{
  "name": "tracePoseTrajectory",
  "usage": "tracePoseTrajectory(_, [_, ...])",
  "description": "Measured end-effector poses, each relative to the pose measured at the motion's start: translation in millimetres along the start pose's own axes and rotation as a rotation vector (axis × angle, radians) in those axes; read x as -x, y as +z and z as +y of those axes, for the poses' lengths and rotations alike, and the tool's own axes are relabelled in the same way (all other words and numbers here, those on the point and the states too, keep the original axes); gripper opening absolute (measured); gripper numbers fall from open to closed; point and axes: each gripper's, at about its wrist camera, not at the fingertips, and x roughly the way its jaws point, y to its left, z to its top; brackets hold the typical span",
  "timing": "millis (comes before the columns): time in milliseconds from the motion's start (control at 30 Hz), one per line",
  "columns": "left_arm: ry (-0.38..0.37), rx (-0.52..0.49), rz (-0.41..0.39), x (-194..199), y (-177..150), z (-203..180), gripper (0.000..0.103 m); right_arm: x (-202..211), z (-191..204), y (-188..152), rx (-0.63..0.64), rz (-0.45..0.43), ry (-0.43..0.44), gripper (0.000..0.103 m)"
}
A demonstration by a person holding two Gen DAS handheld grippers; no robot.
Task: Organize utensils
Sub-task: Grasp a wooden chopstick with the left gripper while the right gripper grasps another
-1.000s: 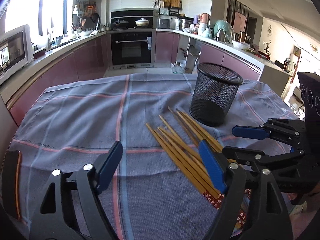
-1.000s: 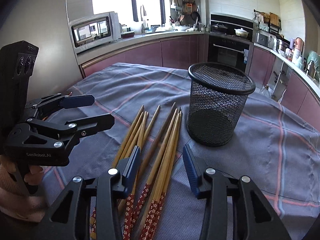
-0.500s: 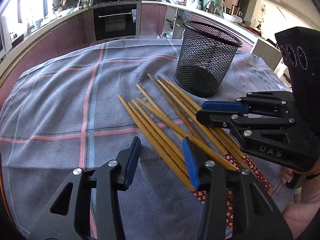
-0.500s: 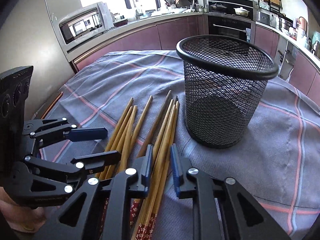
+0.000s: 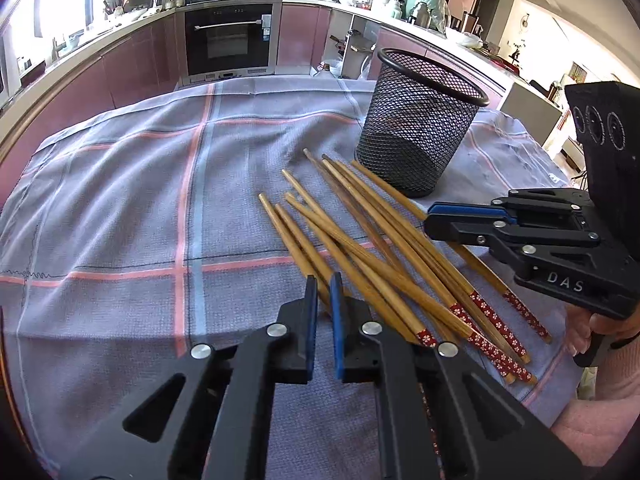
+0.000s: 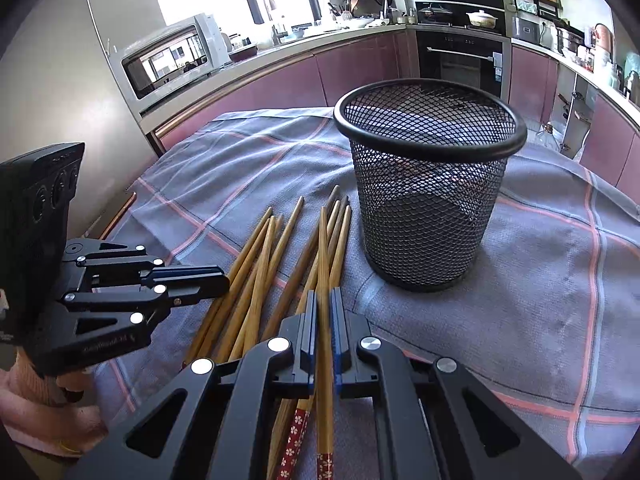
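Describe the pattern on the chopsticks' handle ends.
Red with small white flowers on the chopsticks; clearest in the left wrist view.

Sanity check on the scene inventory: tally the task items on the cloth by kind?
chopsticks: 8 (going by the tips that show; they overlap)
black mesh holder: 1
Total: 9
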Motion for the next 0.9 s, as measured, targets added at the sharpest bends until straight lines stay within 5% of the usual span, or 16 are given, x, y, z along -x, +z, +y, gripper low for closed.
tracePoseTrajectory(133, [0.04, -0.024, 0.004, 0, -2, -2, 0.027, 0, 0, -1, 0.008, 0.008, -0.006, 0.005])
tracePoseTrajectory(233, [0.051, -0.029, 0.008, -1, 0, -1, 0.029, 0, 1, -2, 0.014, 0.009, -0.006, 0.005])
tracePoseTrajectory(367, [0.068, -0.044, 0.035, -3, 0, 3, 0.017, 0, 3, -3, 0.022, 0.004, -0.007, 0.005])
tracePoseTrajectory(633, [0.085, -0.065, 0.041, -3, -1, 1, 0.019, 2, 5, -3, 0.036, -0.008, -0.006, 0.005])
tracePoseTrajectory(900, [0.116, -0.042, 0.025, -2, -2, 0, 0.009, 29, 10, 2, 0.07, -0.098, 0.004, 0.005])
